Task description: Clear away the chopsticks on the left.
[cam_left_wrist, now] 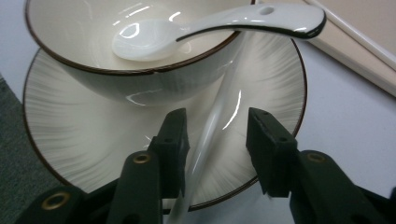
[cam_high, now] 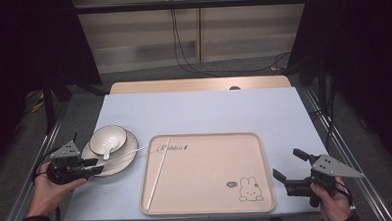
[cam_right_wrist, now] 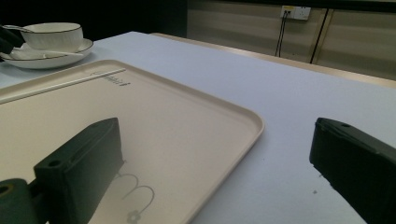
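Where the plate (cam_left_wrist: 93,140) sits, left tool (cam_left_wrist: 215,135) spread astride white chopstick (cam_left_wrist: 210,135), right tool (cam_high: 289,167) spread.

A beige tray (cam_high: 207,190) with a rabbit drawing (cam_high: 248,189) lies on a pale bench (cam_high: 199,110). One white chopstick (cam_high: 159,173) rests inside it, left side.

Parted jaws over beige tray (cam_right_wrist: 140,116)

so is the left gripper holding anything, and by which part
The left gripper has one white chopstick between its jaws near one end; a firm clamp cannot be told.
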